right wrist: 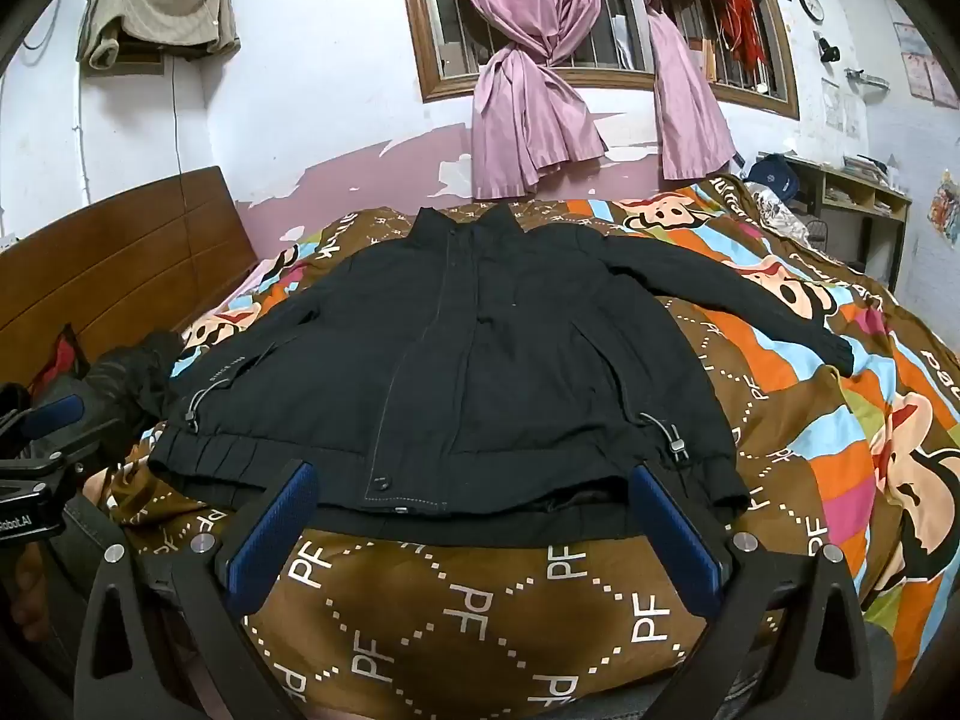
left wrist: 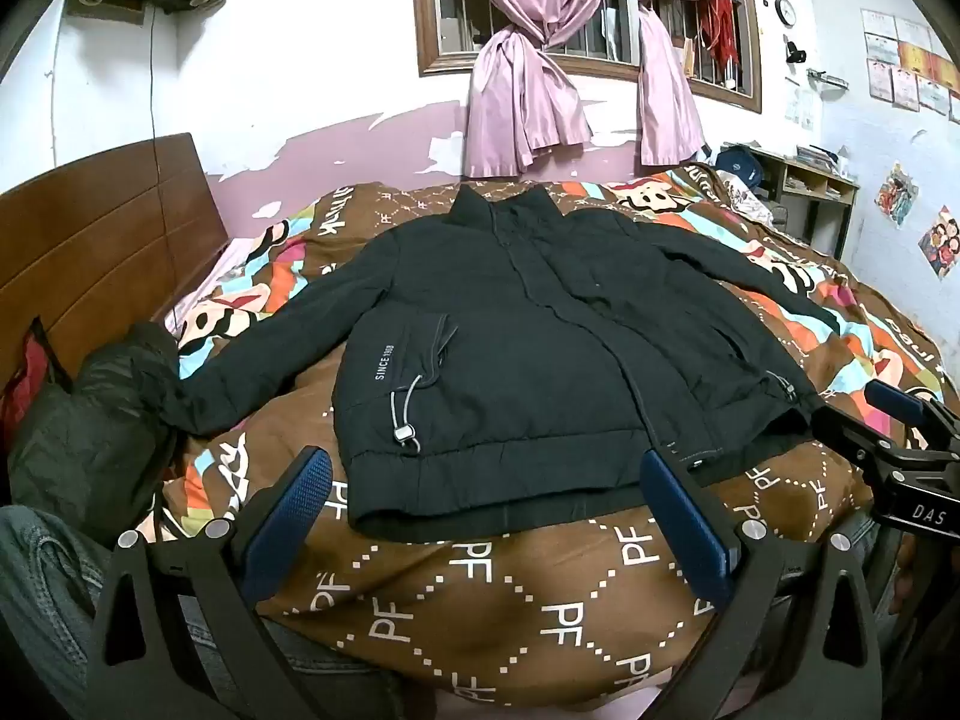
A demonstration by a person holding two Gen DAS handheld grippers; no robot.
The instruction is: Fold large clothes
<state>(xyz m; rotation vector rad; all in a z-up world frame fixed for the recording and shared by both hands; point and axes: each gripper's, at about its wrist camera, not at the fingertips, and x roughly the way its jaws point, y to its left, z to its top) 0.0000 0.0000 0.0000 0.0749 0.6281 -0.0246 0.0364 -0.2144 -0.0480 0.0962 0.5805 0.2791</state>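
Left wrist view: black zip-front jacket with stand collar (left wrist: 528, 324) lies flat, front up, on the bed's brown patterned quilt with cartoon monkey print (left wrist: 510, 594), collar toward the far wall, hem toward the camera. Both sleeves spread out sideways; the left-side sleeve runs to a dark green bundled garment (left wrist: 90, 414) at the bed's near-left edge, in front of the brown wooden headboard (left wrist: 102, 240). Left claw (left wrist: 486, 516) is wide open, nothing between its blue pads, hovering just short of the hem. Right claw (left wrist: 900, 438) shows at the frame's right edge, beside the hem's right corner.

Right wrist view: right claw (right wrist: 474, 516) also wide open and empty, blue pads level with the hem edge; contact unclear. Bare quilt strip runs between hem and near bed edge. Open quilt lies right of the jacket, beyond the right sleeve cuff. Pink knotted curtains (right wrist: 540, 114) hang behind the bed. Far right, a wooden cubby shelf (right wrist: 864, 192) holds papers, too small to tell more.
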